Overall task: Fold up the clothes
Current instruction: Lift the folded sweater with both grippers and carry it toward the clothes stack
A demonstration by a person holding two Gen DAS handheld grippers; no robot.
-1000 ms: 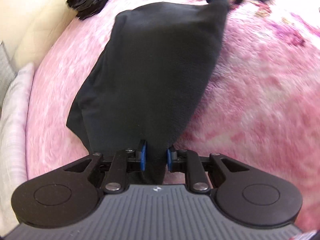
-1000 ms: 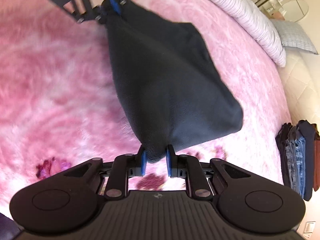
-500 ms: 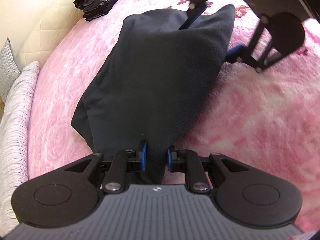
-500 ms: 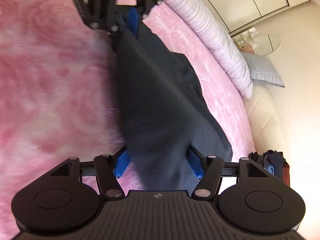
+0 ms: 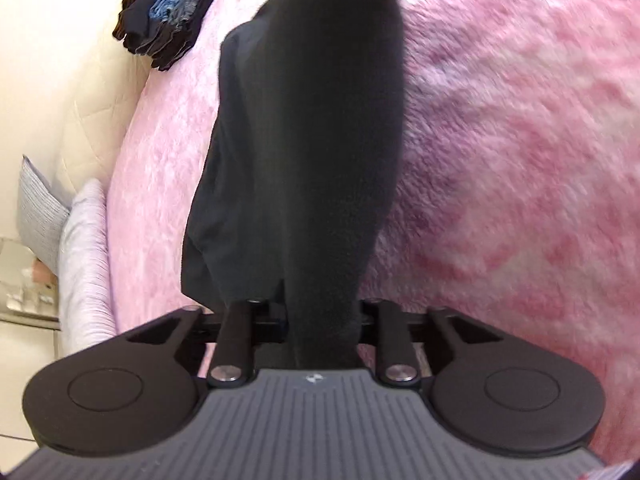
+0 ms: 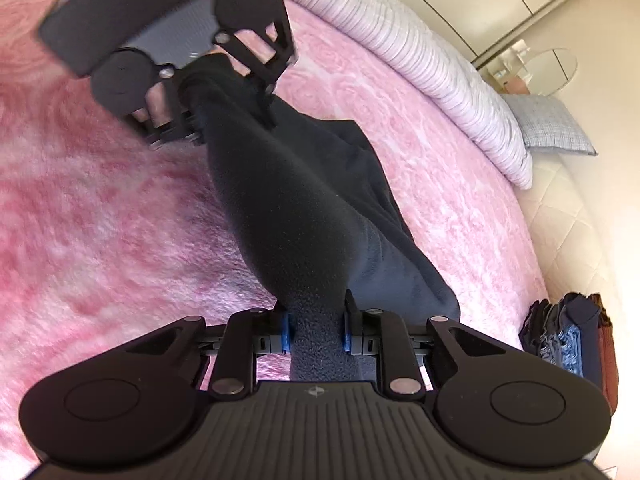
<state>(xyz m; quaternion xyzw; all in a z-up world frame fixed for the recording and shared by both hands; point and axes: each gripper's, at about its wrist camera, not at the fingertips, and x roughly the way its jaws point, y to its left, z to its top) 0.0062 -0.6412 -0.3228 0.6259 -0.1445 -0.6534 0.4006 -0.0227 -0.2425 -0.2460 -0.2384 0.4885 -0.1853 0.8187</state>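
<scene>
Both jaws are closing on the dark garment [image 6: 296, 216], stretched mid-frame above the pink bed [image 6: 100, 216]: left gripper [image 5: 320, 316] and right gripper [image 6: 316, 330] should keep it taut, edges aligned, lowering evenly.

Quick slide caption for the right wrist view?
Right claw closing on dark garment stretched to left claw above pink blanket.
</scene>
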